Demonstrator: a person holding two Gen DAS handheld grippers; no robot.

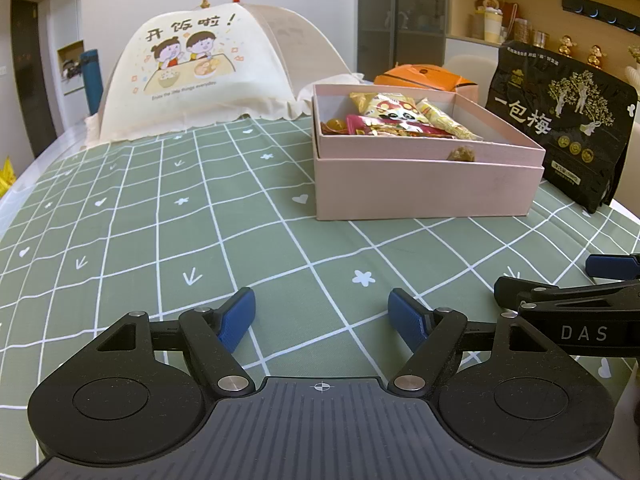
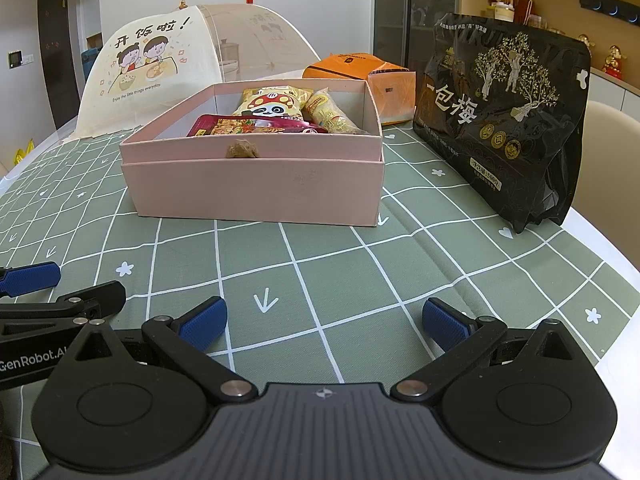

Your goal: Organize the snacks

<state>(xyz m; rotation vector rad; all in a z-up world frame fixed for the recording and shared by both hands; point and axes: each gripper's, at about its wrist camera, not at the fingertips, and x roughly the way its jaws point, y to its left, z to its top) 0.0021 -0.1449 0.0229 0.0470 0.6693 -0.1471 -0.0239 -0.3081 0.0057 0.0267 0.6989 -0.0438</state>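
A pink box point(image 1: 424, 190) point(image 2: 256, 192) stands open on the green checked tablecloth, holding several snack packets: a yellow panda packet point(image 1: 390, 110) point(image 2: 272, 108), a red packet point(image 2: 256, 126) and a yellow bag point(image 2: 330, 114). A black plum pouch point(image 1: 560, 124) point(image 2: 504, 120) stands upright right of the box. An orange package point(image 1: 428, 76) point(image 2: 360, 74) lies behind the box. My left gripper point(image 1: 322, 318) is open and empty, low over the cloth before the box. My right gripper point(image 2: 324, 322) is open and empty, beside it on the right.
A cream mesh food cover point(image 1: 192, 76) point(image 2: 168, 64) stands at the back left. The tablecloth point(image 1: 200, 220) point(image 2: 400, 260) lies between the grippers and the box. The table's right edge point(image 2: 616, 256) is close to the pouch. Shelves with jars stand behind.
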